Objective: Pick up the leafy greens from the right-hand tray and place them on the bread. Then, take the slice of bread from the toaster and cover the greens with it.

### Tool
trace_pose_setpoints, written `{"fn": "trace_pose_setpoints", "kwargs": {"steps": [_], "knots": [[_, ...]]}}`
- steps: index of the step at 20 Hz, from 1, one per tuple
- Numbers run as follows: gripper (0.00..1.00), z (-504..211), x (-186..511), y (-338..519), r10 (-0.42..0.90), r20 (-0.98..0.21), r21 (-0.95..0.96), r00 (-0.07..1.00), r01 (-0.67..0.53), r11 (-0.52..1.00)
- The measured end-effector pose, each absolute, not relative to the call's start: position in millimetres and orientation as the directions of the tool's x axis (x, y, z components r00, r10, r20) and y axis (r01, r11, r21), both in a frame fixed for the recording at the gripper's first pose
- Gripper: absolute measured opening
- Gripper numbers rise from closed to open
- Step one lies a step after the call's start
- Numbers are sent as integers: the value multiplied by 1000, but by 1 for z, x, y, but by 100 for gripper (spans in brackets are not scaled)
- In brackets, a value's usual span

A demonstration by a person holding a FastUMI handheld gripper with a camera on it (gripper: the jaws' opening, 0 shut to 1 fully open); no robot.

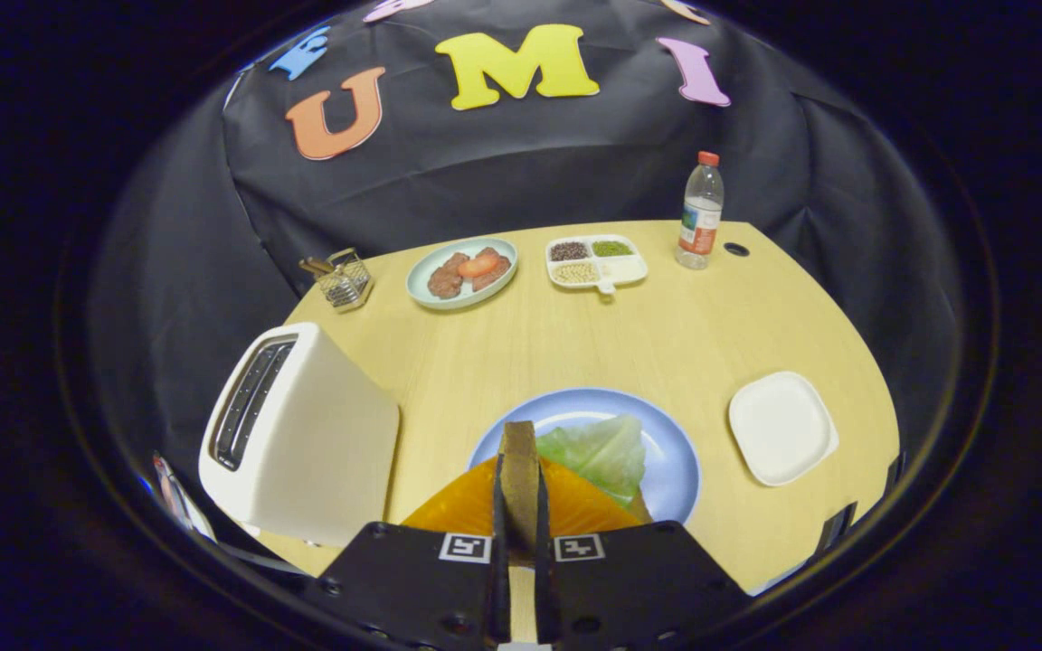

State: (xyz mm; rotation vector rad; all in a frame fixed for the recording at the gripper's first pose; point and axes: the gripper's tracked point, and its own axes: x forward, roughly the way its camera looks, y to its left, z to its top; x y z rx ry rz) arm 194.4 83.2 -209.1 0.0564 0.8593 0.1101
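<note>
A: Where's the bread slice (518,470)?
B: Pinched edge-on between the two fingers of the tongs (519,506), which are closed down to the slice's thickness, both pressing on it. It stands upright, held over the near rim of the blue plate (675,470).
A: Greens?
B: Leafy greens (602,452) lie on the blue plate, just ahead of the fingers and a bit right. They sit on top of an orange-looking bread slice (575,506) that is partly hidden by the tongs.
A: Toaster?
B: White toaster (290,434) left of the plate, near it, slot up. Can't tell what's in the slot.
A: Rest of the counter (521,344)?
B: White square tray (781,427) right of the plate, bare. Far side: wire basket (340,278), a green plate with meat and tomato (462,271), a divided dish of grains (595,262), a water bottle (700,212).
</note>
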Motion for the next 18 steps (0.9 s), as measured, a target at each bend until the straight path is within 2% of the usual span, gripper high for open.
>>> {"fn": "trace_pose_setpoints", "kwargs": {"steps": [3, 4, 6, 7, 9, 10, 12, 14, 18], "knots": [[11, -222, 198, 63, 130, -753, 109, 645, -71, 991], [16, -229, 199, 54, 125, -759, 111, 639, -63, 992], [17, -242, 201, 35, 97, -765, 105, 637, -25, 994], [27, -250, 203, 28, 86, -769, 103, 634, -9, 995], [30, -268, 200, 18, 77, -784, 115, 616, 21, 993], [40, -272, 200, 16, 90, -785, 130, 613, 21, 991], [41, -270, 202, 14, 102, -766, 149, 635, 21, 989], [51, -267, 203, 11, 106, -750, 148, 653, 9, 989], [58, -269, 204, 10, 97, -731, 135, 675, 3, 991]]}}
